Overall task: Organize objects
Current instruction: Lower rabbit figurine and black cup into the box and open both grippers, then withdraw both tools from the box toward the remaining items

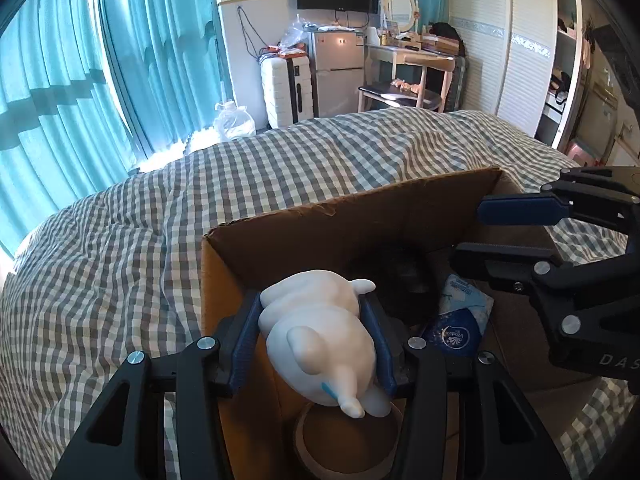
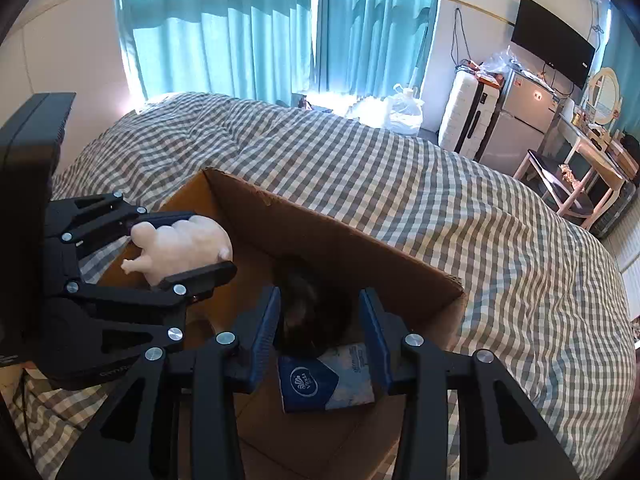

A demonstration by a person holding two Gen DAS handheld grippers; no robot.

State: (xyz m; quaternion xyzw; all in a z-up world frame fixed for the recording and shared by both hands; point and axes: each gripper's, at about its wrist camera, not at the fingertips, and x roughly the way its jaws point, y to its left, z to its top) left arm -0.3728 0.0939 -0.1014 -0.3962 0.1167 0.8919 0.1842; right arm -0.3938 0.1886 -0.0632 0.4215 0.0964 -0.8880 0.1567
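Observation:
My left gripper [image 1: 311, 298] is shut on a white soft toy figure [image 1: 320, 332], which it holds over the left end of an open cardboard box [image 1: 360, 200]. Under the toy, inside the box, sits a round brown ring [image 1: 348, 440]. My right gripper [image 2: 320, 291] hangs over the box [image 2: 340, 228], shut to a narrow gap with nothing gripped. Below it a blue tissue pack [image 2: 320, 384] and a dark fuzzy thing [image 2: 312, 312] lie on the box floor. In the right wrist view the left gripper [image 2: 212, 242] and the toy [image 2: 180, 244] show at the left.
The box stands on a bed with a grey-and-white checked cover [image 1: 160, 200]. Teal curtains [image 1: 80, 60] hang behind the bed. Across the room are a white suitcase [image 1: 286, 88], a small fridge [image 1: 338, 72], a desk with a mirror [image 1: 408, 56] and a wardrobe [image 1: 520, 40].

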